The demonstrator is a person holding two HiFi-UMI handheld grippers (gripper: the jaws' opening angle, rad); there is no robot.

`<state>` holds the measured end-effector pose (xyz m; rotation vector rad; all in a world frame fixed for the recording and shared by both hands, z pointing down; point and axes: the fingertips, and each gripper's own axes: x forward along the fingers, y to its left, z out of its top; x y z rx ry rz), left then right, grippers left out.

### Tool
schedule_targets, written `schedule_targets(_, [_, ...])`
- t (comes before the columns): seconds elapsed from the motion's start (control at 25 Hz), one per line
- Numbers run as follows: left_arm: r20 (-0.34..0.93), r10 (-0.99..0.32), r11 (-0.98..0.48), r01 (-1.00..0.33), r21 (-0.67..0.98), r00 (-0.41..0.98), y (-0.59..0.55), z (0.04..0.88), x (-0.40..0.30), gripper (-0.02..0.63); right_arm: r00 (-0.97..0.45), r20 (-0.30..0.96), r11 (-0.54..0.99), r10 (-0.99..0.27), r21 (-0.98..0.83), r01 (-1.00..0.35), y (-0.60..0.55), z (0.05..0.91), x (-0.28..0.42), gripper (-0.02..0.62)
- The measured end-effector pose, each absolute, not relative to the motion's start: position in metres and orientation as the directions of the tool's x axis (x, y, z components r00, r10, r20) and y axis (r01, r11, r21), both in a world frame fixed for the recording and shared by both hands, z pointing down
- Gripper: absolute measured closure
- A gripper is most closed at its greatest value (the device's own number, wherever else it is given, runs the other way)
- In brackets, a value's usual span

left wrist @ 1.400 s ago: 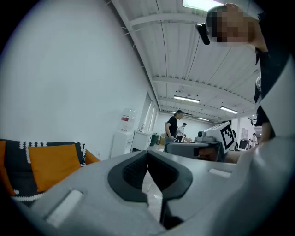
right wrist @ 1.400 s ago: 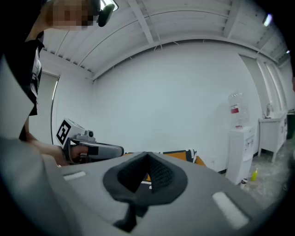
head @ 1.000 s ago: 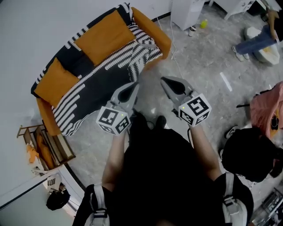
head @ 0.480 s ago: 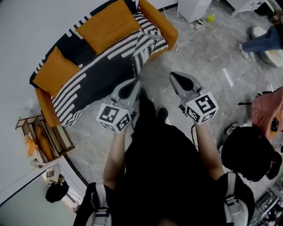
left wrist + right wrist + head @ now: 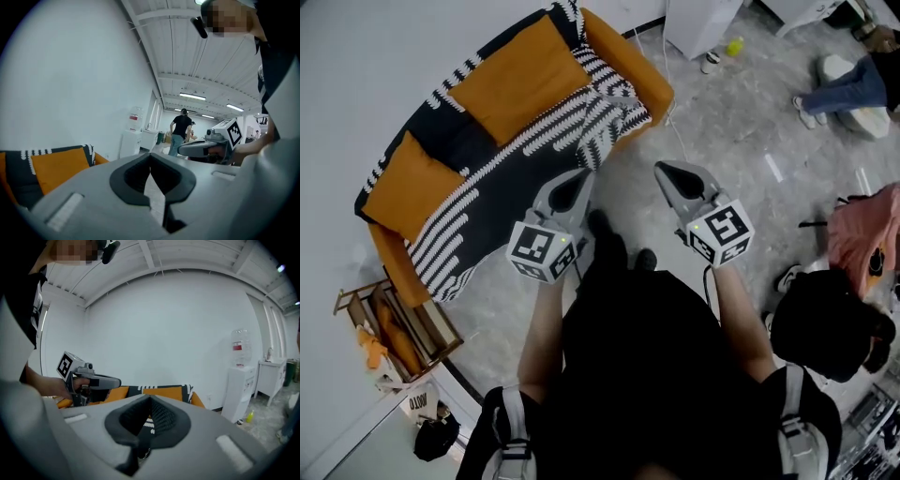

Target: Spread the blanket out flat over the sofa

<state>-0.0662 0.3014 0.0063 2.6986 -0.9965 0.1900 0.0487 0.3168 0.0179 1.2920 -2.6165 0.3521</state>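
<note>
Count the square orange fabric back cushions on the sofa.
2. One orange cushion sits toward the sofa's upper-right end, the other toward its lower-left end; the black-and-white patterned blanket may hide more.

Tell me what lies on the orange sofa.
A black-and-white blanket drapes the sofa, bunched at one end; two orange cushions rest on it. The seat underneath is hidden.

Sofa: an orange sofa (image 5: pixel 635 73) stands on the floor against the white wall.
Blanket: a black blanket (image 5: pixel 511 183) with white stripes covers the seat and back; it is bunched in folds at the end by the bare armrest.
Cushions: two orange cushions (image 5: pixel 517 80) lean on the back, over the blanket.
Floor: the grey mottled floor (image 5: pixel 727 127) also carries a wooden rack (image 5: pixel 394 319) near the sofa's other end, a white cabinet (image 5: pixel 698 23) and a yellow-green bottle (image 5: pixel 732 45) beside it.
</note>
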Motion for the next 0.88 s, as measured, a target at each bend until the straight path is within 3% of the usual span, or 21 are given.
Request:
schedule_targets(0.36, [0.285,-0.585,-0.773,-0.628,0.087,0.759,0.217,0.02,-0.096,0.592,-0.539,0.375,0.548,-0.754,-0.094,-0.832,0.239,0.051,0.017,0.592])
schedule_targets(0.88, [0.318,-0.626,-0.704,-0.692,0.16,0.712,0.135,0.054,-0.093,0.592,-0.565,0.521,0.606,-0.64,-0.109,-0.788,0.142,0.123,0.021,0.592])
